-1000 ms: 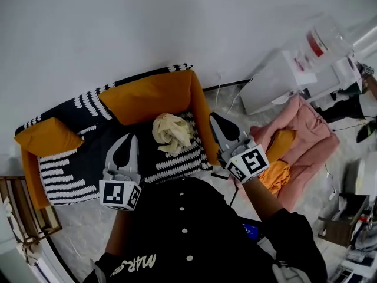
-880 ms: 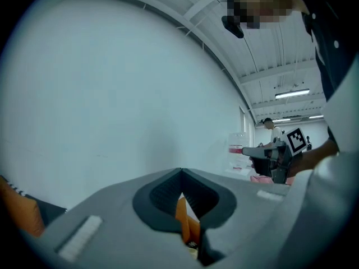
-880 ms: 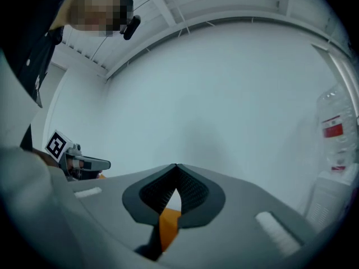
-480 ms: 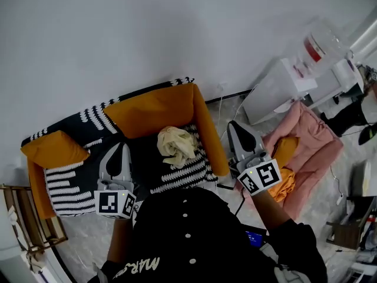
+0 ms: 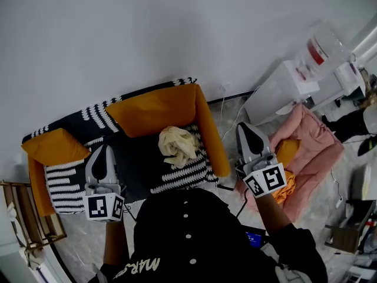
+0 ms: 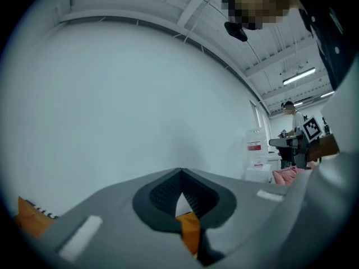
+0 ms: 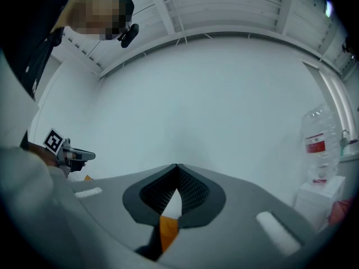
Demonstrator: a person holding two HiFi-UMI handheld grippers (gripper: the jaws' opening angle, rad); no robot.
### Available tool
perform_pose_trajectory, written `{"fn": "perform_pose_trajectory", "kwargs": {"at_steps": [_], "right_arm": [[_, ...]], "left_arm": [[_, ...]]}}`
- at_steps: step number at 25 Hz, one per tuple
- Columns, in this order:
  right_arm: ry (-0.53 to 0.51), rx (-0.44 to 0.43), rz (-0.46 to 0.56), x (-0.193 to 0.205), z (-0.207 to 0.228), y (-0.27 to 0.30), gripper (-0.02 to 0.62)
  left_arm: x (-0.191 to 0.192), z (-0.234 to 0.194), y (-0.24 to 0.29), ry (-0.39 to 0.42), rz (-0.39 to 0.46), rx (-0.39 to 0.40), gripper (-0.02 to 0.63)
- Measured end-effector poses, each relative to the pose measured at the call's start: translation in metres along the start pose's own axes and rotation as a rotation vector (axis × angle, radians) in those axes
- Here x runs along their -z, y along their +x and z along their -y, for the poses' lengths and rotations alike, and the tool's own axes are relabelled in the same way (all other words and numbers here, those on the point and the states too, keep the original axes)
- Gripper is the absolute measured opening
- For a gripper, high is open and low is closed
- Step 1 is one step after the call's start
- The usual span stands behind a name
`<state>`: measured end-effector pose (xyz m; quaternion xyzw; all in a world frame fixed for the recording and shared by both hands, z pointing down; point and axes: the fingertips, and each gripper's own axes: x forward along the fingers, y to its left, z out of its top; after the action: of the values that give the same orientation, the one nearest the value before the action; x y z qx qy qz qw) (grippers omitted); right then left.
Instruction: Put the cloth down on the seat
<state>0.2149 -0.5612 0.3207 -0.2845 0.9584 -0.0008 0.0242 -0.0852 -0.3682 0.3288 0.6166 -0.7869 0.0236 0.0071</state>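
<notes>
The cloth (image 5: 178,146), a crumpled cream wad, lies on the seat (image 5: 138,164) toward its right end, just below the orange backrest (image 5: 156,108) and close to the right arm (image 5: 211,135). Neither gripper touches it.

The left gripper (image 5: 103,151) hangs at about eight o'clock from the cloth, over the striped throw (image 5: 65,181). Its jaws are pressed tip to tip with nothing between them. The right gripper (image 5: 245,128) sits at about three o'clock from the cloth, outside the arm, and its jaws are likewise closed and empty. Both face the white wall (image 5: 177,28).

An orange cushion (image 5: 52,146) rests at ten o'clock from the left gripper. A pink heap (image 5: 312,140) lies on the floor at three o'clock from the right gripper, and a white cabinet (image 5: 277,87) stands at one o'clock from it.
</notes>
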Motion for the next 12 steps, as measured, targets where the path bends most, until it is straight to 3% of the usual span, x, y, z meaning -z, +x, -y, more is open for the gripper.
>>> {"fn": "perform_pose_trajectory", "kwargs": {"at_steps": [12], "right_arm": [[0.019,-0.025,0.000,-0.0045,-0.0088,0.0062,0.018]], "left_arm": [[-0.0020,0.0041,-0.0032,0.009,0.012,-0.001,0.003]]}}
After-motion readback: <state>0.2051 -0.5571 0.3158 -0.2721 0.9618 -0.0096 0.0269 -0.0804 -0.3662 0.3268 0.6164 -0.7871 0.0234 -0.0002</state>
